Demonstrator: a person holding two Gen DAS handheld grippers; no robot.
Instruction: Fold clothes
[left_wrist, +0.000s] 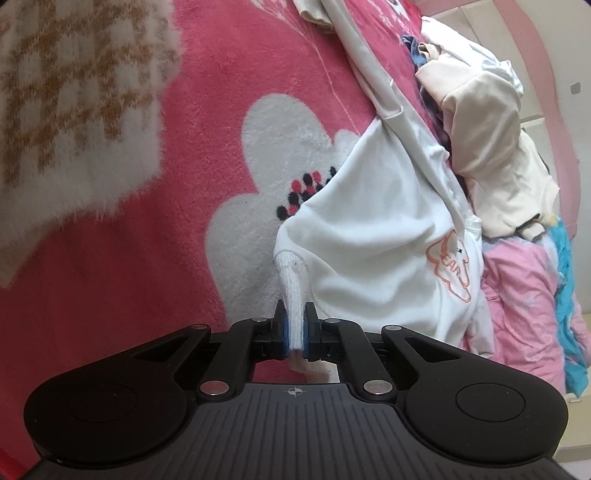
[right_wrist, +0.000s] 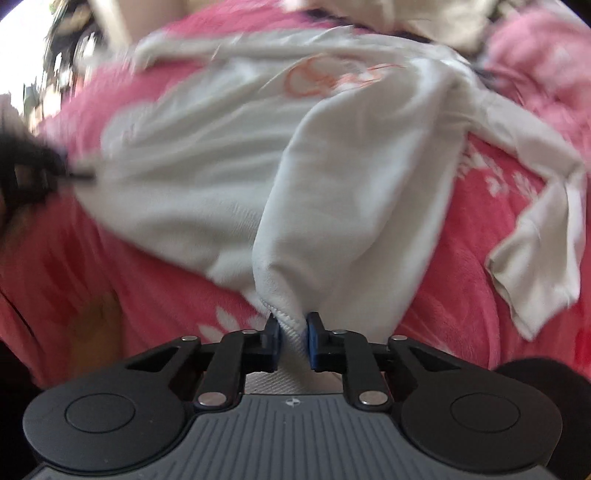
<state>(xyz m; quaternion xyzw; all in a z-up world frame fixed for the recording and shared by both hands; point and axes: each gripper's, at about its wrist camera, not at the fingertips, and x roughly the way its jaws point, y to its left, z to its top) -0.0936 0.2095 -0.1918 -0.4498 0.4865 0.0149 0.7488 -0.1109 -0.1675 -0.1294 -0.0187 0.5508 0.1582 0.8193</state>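
Observation:
A white sweatshirt (left_wrist: 373, 229) with an orange bear print lies crumpled on a pink fleece blanket (left_wrist: 258, 66). My left gripper (left_wrist: 294, 328) is shut on the ribbed cuff (left_wrist: 291, 284) of one sleeve, which rises out of the jaws toward the garment. In the blurred right wrist view the same white sweatshirt (right_wrist: 258, 155) spreads across the blanket (right_wrist: 461, 280). My right gripper (right_wrist: 294, 334) is shut on its stitched ribbed hem (right_wrist: 291, 325), the blue pads pressing the fabric from both sides. The left gripper (right_wrist: 40, 171) shows as a dark blur at the left edge.
A fluffy white and tan knit (left_wrist: 70, 110) lies at the upper left. A heap of other clothes is piled at the right: a cream hoodie (left_wrist: 495, 155), a pink jacket (left_wrist: 524, 302) and blue fabric (left_wrist: 569, 295). A beige garment (right_wrist: 539, 236) trails to the right.

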